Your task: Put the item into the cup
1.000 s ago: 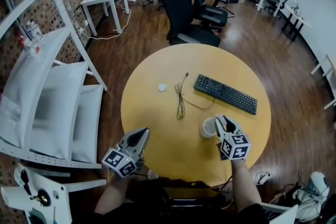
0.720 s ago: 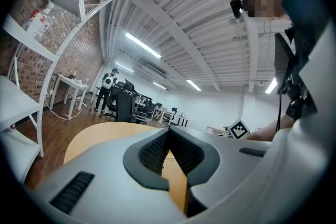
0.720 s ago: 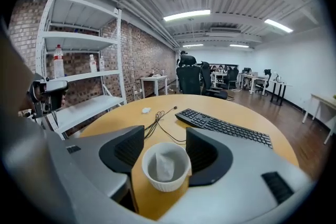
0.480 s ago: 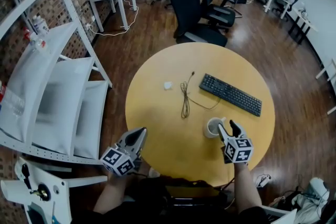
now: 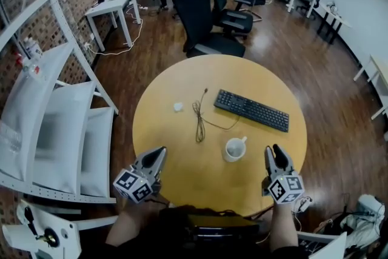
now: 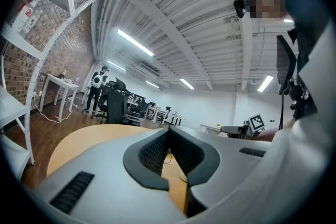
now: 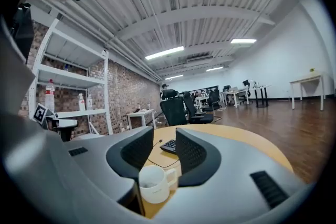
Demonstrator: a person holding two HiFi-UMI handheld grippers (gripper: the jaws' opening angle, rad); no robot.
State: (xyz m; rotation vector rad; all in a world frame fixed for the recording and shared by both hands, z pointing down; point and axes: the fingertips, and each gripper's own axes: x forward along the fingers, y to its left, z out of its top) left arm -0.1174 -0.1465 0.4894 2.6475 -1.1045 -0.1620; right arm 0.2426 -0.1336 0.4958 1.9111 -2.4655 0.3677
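Both tongs are empty — left gripper (image 5: 161,151) pinched together, right gripper (image 5: 273,150) half-wide and closing. Best to open over the item (image 5: 178,107) squarely — then lift it to the cup (image 5: 234,148).

Open office, desks (image 5: 115,2), swivel chairs (image 5: 197,12), keyboard (image 5: 250,110)
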